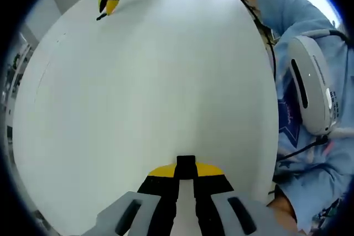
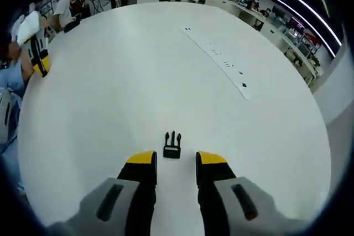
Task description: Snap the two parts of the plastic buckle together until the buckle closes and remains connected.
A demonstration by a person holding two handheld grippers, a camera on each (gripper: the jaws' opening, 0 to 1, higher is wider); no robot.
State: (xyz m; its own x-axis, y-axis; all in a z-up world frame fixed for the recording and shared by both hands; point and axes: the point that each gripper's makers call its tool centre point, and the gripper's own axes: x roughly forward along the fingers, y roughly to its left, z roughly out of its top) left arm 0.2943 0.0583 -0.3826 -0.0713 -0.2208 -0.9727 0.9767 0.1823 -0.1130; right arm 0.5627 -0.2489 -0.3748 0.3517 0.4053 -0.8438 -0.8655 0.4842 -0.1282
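Well, in the left gripper view I see my left hand-held gripper (image 1: pixel 185 178) low over the white bench (image 1: pixel 155 92). Its yellow-tipped jaws are pressed together, and a small black piece (image 1: pixel 186 162) sticks out right at the tips. It seems to be one part of the buckle, pinched between the jaws, but it is too small for me to be sure. At the far edge of the bench I see my right hand-held gripper (image 1: pixel 109 5), tiny and well apart from the left one. A person in a light blue sleeve (image 1: pixel 287 15) stands at the right edge of the bench, with a white and grey device (image 1: pixel 310 84) in front of them.

In the right gripper view, my right hand-held gripper (image 2: pixel 176 161) hangs just above the bench (image 2: pixel 166 70). Its jaws are open with a gap between them and hold nothing. A black buckle part (image 2: pixel 172 145) with prongs lies flat on the bench just ahead of the tips, in line with the gap. It is not touching either jaw. The left hand-held gripper (image 2: pixel 38 53) shows at the far left edge of the bench. A thin strip with small dark marks (image 2: pixel 218 59) lies on the bench toward its far right side.
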